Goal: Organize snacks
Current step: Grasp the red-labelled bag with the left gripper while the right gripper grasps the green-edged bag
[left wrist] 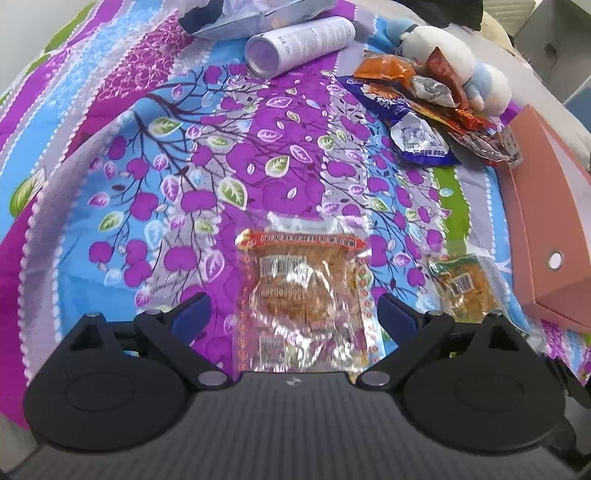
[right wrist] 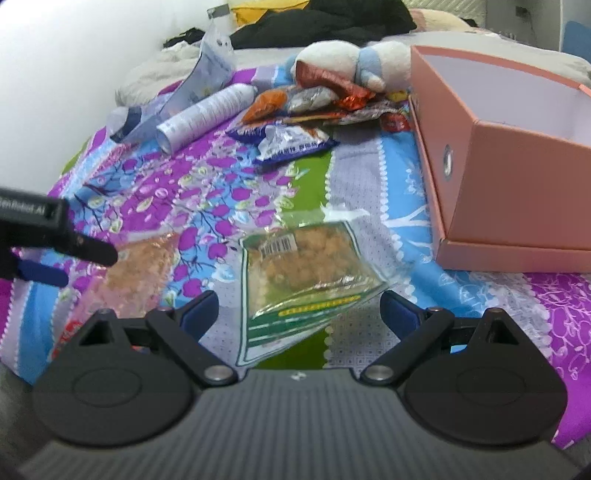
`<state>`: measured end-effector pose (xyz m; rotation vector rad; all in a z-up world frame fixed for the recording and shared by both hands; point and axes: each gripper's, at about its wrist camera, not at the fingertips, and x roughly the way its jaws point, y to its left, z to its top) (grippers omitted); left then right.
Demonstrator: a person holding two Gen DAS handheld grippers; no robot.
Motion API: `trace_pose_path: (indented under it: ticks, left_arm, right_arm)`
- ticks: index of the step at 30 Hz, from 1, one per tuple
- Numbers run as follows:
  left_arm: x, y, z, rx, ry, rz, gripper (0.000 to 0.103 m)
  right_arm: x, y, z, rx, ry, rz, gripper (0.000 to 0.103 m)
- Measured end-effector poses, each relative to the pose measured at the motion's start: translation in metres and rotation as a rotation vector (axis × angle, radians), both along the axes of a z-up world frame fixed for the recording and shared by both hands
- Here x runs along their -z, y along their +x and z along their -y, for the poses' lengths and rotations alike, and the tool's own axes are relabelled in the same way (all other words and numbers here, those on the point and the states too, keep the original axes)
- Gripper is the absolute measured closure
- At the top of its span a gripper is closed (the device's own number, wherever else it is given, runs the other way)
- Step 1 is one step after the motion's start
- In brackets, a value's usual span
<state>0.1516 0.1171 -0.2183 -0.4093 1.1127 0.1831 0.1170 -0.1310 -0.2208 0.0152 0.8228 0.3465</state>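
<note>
A clear red-edged snack packet (left wrist: 303, 295) lies flat on the patterned bedsheet between the wide-spread fingers of my left gripper (left wrist: 291, 314), whose pads stand apart from it. A green-edged snack packet (right wrist: 306, 273) lies between the spread fingers of my right gripper (right wrist: 299, 308), also untouched; the same green-edged packet (left wrist: 461, 288) shows in the left wrist view. The red-edged packet (right wrist: 136, 266) appears blurred in the right wrist view, under the left gripper's finger (right wrist: 88, 249). A pile of snack packets (left wrist: 417, 110) (right wrist: 303, 118) lies farther back. The pink open box (right wrist: 509, 155) (left wrist: 546, 229) stands at the right.
A white cylindrical bottle (left wrist: 299, 40) (right wrist: 207, 114) lies on its side at the back. A white and blue plush toy (left wrist: 461, 70) (right wrist: 362, 62) sits behind the snack pile. A crumpled bluish bag (right wrist: 207, 70) lies next to the bottle. Dark clothes (right wrist: 325, 22) lie behind.
</note>
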Motion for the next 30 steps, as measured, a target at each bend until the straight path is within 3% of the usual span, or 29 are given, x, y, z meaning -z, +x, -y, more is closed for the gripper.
trace_pose_path:
  ticks: [11, 18, 27, 30]
  left_arm:
    - [0.017, 0.011, 0.008, -0.001, -0.011, -0.02, 0.005]
    - [0.026, 0.016, 0.015, 0.03, 0.061, -0.036, 0.005]
    - [0.037, 0.023, 0.019, 0.063, 0.097, -0.075, 0.005]
    - [0.038, 0.023, 0.018, 0.047, 0.096, -0.074, 0.005]
  right_arm:
    - [0.014, 0.003, -0.011, -0.051, -0.095, 0.023, 0.007]
    - [0.009, 0.009, -0.018, -0.101, -0.135, 0.081, 0.007]
    - [0.022, 0.037, -0.028, -0.155, -0.136, 0.044, 0.007]
    - [0.028, 0.046, -0.028, -0.157, -0.115, 0.001, 0.0]
